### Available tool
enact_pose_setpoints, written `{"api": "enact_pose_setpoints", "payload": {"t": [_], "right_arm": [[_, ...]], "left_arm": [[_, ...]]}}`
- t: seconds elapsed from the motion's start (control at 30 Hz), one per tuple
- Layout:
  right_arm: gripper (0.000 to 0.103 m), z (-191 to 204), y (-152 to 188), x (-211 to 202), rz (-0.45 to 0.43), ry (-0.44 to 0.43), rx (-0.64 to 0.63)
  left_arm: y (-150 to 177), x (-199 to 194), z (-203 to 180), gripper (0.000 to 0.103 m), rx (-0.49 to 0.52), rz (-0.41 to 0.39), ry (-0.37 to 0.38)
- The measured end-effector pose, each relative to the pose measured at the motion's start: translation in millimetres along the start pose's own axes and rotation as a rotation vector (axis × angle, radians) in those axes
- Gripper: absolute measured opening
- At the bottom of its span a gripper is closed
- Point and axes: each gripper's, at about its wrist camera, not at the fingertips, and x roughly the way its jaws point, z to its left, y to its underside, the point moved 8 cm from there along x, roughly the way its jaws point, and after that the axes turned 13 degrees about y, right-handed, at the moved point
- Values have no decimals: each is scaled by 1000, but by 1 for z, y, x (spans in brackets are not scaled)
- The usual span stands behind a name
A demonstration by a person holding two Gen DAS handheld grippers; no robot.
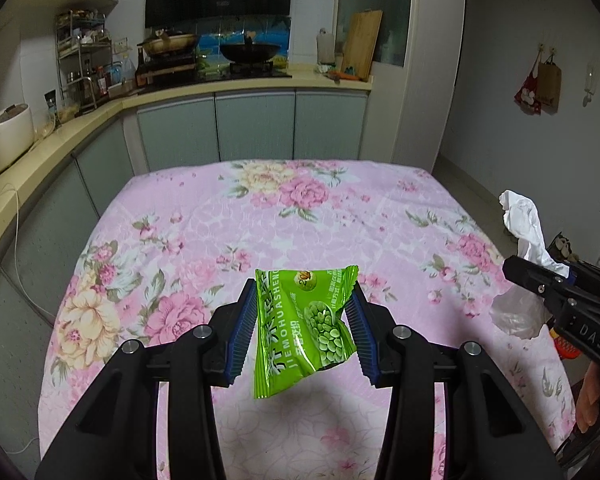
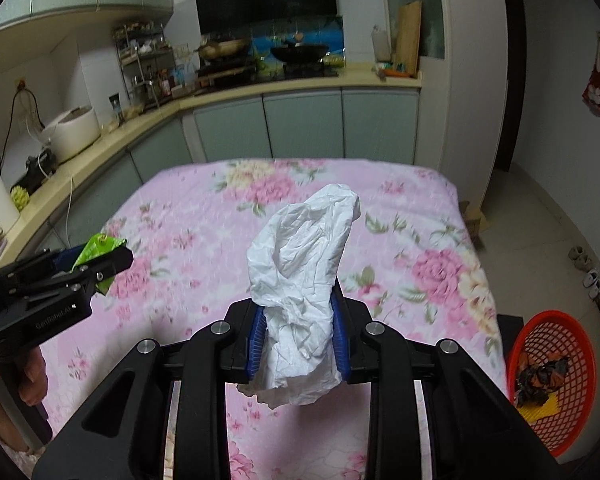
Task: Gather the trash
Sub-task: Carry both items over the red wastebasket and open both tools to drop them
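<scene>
**Legible markings: three items found**

We read "JIEMOHUASHENG" in white Latin capitals along the green snack packet [image 1: 306,324], running up its length beside larger white Chinese characters that we cannot transcribe with confidence. A small round emblem near the packet's top edge carries print too small to read.

We read "DAS" in pale letters on the black body of the right gripper [image 1: 540,276], at the frame's right edge; the lettering is cut off there.

We read "GenRobot.AI" in small pale letters on the side of the left gripper [image 2: 112,258], seen from the right wrist view.

We find nothing legible on the kitchen counter's bottles and packages.
</scene>
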Motion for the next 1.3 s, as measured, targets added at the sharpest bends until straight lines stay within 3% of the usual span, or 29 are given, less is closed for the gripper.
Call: {"api": "enact_pose_setpoints", "payload": {"t": [0.4, 0.7, 1.03, 1.3], "right_arm": [[28, -20, -19, -25, -69, 24, 44], [28, -57, -23, -36, -89, 83, 95], [28, -129, -11, -38, -73, 190, 201], [28, -206, 20, -37, -19, 305, 339]], "left_arm": [[-19, -7, -21, 43, 38, -36, 30], [-28, 10, -60, 43, 87, -23, 97], [-33, 53, -142, 43, 165, 33, 240], [-19, 107, -233, 43, 271, 133, 364]]}}
